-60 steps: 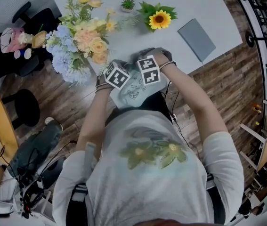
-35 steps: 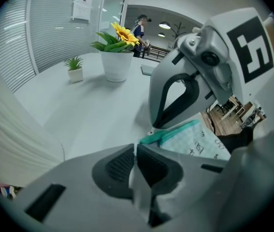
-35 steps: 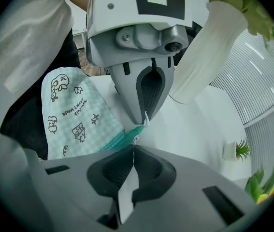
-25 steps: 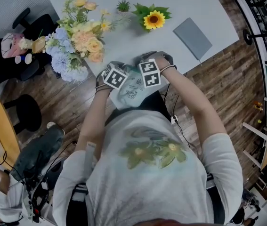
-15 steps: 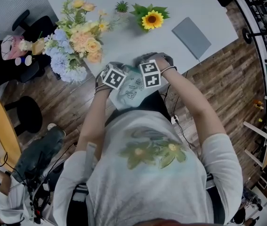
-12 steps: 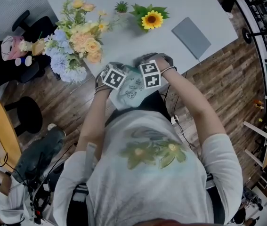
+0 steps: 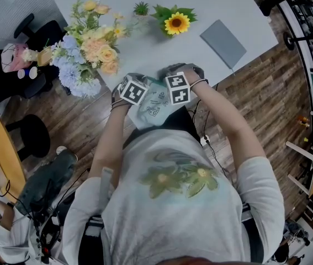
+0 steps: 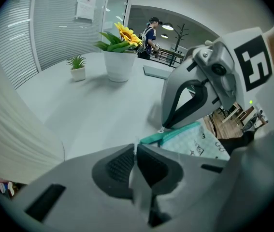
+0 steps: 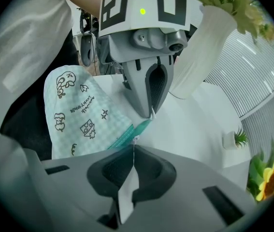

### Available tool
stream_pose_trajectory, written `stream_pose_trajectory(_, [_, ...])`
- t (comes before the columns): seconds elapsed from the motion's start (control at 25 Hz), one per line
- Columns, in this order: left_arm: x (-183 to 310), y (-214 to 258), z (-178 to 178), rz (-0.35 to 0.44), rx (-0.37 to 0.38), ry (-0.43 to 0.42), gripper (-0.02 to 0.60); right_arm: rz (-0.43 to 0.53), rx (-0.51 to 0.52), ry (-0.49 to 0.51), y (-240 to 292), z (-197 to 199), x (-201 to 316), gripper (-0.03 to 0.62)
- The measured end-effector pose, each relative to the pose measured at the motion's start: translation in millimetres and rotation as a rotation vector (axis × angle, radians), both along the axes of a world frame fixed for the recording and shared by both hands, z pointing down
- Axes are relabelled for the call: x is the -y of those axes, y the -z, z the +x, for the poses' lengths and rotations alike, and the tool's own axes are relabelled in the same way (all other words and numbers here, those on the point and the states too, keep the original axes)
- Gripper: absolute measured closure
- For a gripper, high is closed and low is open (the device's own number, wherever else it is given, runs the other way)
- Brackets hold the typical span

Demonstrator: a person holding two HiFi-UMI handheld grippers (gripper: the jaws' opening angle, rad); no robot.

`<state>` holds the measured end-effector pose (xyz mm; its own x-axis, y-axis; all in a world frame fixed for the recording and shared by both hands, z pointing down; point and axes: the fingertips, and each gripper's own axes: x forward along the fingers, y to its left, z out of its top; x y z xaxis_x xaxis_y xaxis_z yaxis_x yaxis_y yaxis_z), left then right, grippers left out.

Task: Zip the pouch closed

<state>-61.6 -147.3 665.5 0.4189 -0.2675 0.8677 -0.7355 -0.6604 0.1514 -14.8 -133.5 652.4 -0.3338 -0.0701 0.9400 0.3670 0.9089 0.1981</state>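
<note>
A pale green checked pouch [image 7: 155, 107] with doodle prints hangs over the near edge of the white table [image 7: 239, 4]. Its teal zip band [image 8: 175, 132] runs along the top. My left gripper [image 8: 136, 148] is shut on the end of that band, where thin fabric shows between the pads. My right gripper [image 9: 133, 149] is shut on the small zipper pull [image 9: 133, 139], close to the left gripper's tips [image 9: 152, 111]. In the head view both marker cubes, left [image 7: 134, 89] and right [image 7: 178, 88], sit side by side over the pouch and hide the jaws.
A bouquet [image 7: 93, 43] in a white vase stands just left of the grippers. Behind them are a potted sunflower [image 7: 177, 22], a small green plant [image 7: 141, 7] and a grey notebook [image 7: 222, 42]. Wooden floor and chairs surround the table. A person [image 8: 151, 30] stands far off.
</note>
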Motion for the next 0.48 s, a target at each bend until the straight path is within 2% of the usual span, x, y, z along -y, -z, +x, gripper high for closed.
stream_pose_trajectory(0.48, [0.0, 1.2, -1.8, -0.001, -0.003, -0.003, 0.555, 0.001, -0.011, -0.007, 1.4, 7.0, -1.1, 0.576])
